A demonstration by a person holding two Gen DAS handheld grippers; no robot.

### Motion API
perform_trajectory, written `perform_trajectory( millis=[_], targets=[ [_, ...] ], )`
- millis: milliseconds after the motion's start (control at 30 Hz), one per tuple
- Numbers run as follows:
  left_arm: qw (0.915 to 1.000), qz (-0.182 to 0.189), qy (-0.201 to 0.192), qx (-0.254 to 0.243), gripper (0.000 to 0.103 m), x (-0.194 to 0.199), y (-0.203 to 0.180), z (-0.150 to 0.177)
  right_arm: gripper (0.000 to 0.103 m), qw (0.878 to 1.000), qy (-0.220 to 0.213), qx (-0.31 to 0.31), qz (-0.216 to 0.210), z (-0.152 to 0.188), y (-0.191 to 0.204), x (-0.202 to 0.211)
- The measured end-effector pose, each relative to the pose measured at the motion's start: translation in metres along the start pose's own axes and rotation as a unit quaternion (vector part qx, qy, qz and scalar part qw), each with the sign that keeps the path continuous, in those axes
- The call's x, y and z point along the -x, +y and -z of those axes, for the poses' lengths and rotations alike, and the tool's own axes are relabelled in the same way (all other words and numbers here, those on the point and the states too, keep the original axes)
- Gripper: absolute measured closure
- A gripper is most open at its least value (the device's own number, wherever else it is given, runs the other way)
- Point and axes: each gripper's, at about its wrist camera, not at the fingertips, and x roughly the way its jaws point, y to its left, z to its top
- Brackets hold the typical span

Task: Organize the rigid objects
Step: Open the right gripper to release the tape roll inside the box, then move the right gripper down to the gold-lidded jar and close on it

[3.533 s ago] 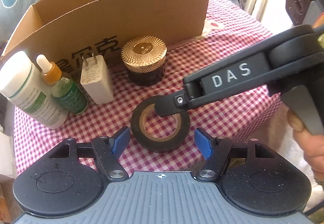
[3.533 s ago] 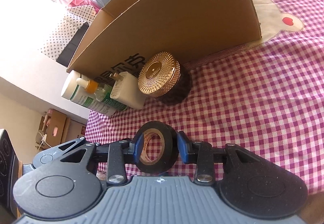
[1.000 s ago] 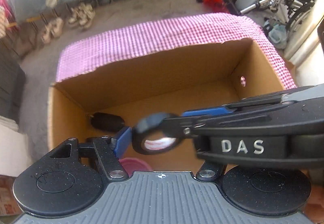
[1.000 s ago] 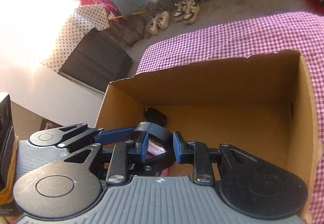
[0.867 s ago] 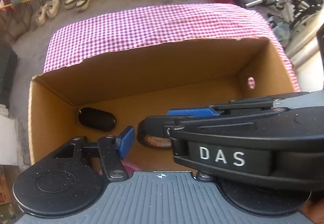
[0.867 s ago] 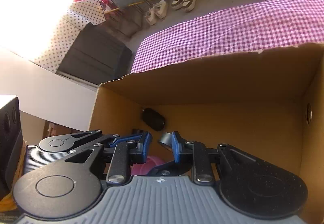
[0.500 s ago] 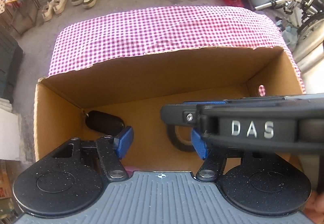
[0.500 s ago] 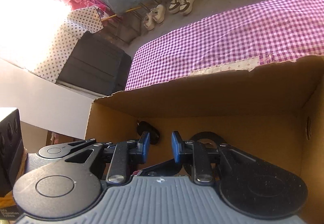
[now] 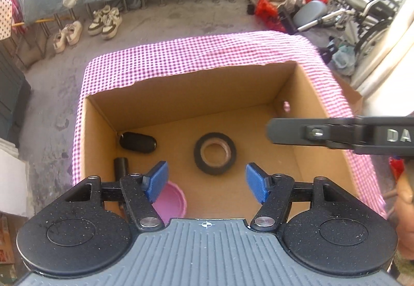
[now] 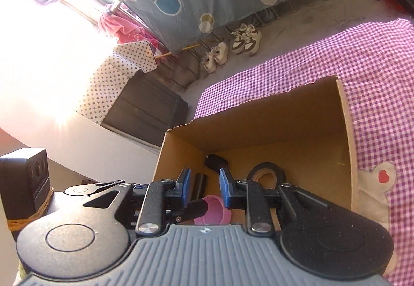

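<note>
A black tape roll (image 9: pixel 200 156) lies flat on the floor of the open cardboard box (image 9: pixel 194 94), free of both grippers. My left gripper (image 9: pixel 206 182) hangs above the box. Its blue jaws are opening, with nothing between them and the roll in line with the gap far below. The right gripper's finger (image 9: pixel 297 133) reaches in from the right, over the box's right wall. In the right wrist view my right gripper (image 10: pixel 205 187) holds nothing, its pads a narrow gap apart. The tape roll (image 10: pixel 266 165) shows to the right, inside the box (image 10: pixel 258 125).
The box also holds a black oval case (image 9: pixel 138 142), a black cylinder (image 9: pixel 121 165) and a pink round lid (image 9: pixel 172 199) at its left side. The box stands on a pink checked cloth (image 9: pixel 207 53). A hand (image 9: pixel 405 187) shows at the right edge.
The right gripper let the tape roll go and it dropped to the box floor. Both grippers then rose, and the right one drew back to the right.
</note>
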Motion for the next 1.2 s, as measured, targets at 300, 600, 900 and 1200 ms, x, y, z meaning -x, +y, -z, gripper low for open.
perform_trajectory(
  millis=[300, 600, 900, 1200],
  targets=[
    [0.9971, 0.026, -0.067, -0.025, 0.036, 0.049, -0.014, 0.067, 0.076, 0.998, -0.053, 0.007, -0.013, 0.084, -0.007, 0.071],
    [0.9897, 0.039, -0.119, -0.069, 0.035, 0.035, -0.042, 0.151, 0.075, 0.997, -0.05, -0.061, 0.002, 0.167, -0.045, 0.069],
    [0.9878, 0.018, -0.119, -0.098, 0.036, -0.018, -0.075, 0.188, 0.073, 0.997, -0.013, -0.074, 0.019, 0.19, -0.059, 0.037],
    [0.9877, -0.018, -0.111, -0.108, 0.036, -0.045, -0.082, 0.183, 0.056, 0.998, -0.003, -0.048, 0.027, 0.165, -0.056, 0.006]
  ],
)
